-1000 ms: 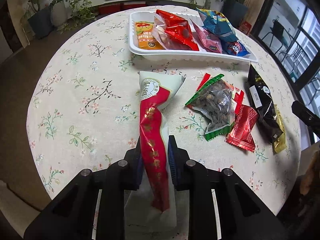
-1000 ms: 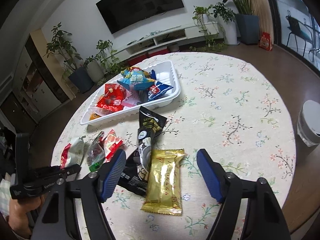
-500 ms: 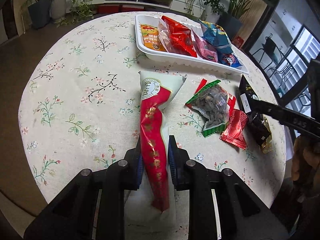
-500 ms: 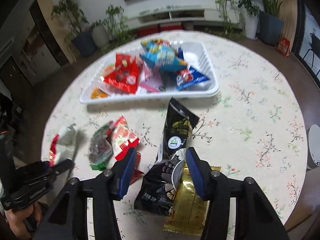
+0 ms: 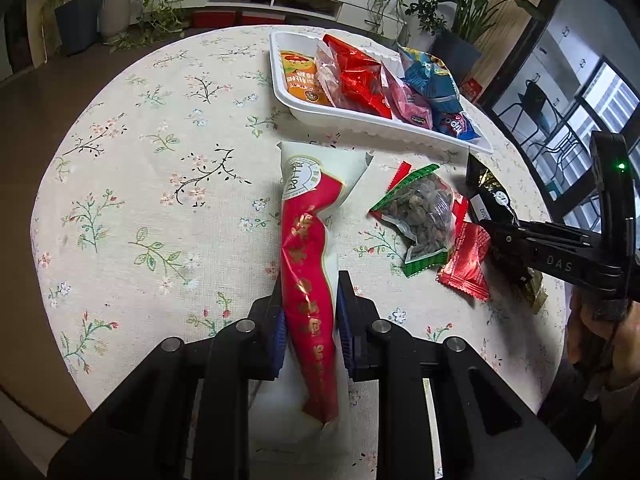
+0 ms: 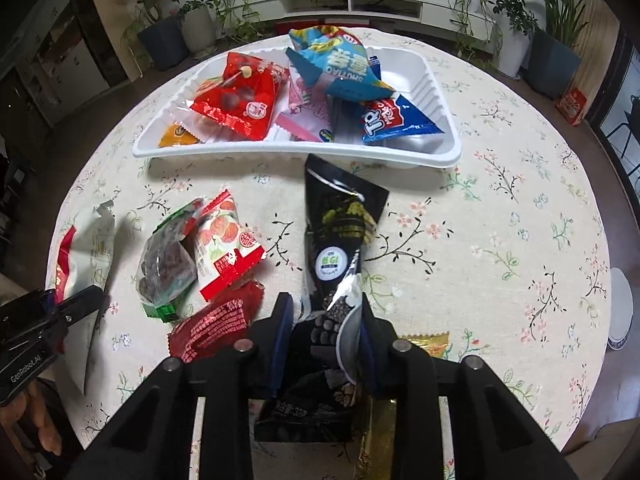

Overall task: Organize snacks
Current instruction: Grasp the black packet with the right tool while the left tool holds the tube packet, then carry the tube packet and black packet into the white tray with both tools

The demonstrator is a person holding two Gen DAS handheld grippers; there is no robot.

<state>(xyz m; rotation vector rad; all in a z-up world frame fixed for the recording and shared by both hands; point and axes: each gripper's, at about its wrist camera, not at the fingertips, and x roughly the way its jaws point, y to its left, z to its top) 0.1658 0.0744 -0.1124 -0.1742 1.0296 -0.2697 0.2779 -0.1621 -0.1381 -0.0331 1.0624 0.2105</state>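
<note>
My left gripper [image 5: 309,294] is shut on a long red and white snack packet [image 5: 310,240], held over the round table. My right gripper [image 6: 325,312] is shut on a long black snack packet [image 6: 338,236], which lies over a gold bar packet [image 6: 426,344]. A white tray [image 6: 440,108] at the table's far side holds several snack bags; it also shows in the left wrist view [image 5: 280,80]. Loose on the cloth are a green-edged nut bag [image 5: 424,216], a red sachet [image 5: 466,264] and a strawberry-print bag [image 6: 226,240].
The table has a floral cloth [image 5: 152,184] and a curved edge close to both grippers. Potted plants [image 6: 160,28] and a low TV shelf [image 6: 360,0] stand beyond it. A white bin [image 6: 618,312] sits on the floor at the right.
My right gripper has come down and closed on the black packet; a second ago it was wide open above it. The left gripper still holds the red and white packet.
</note>
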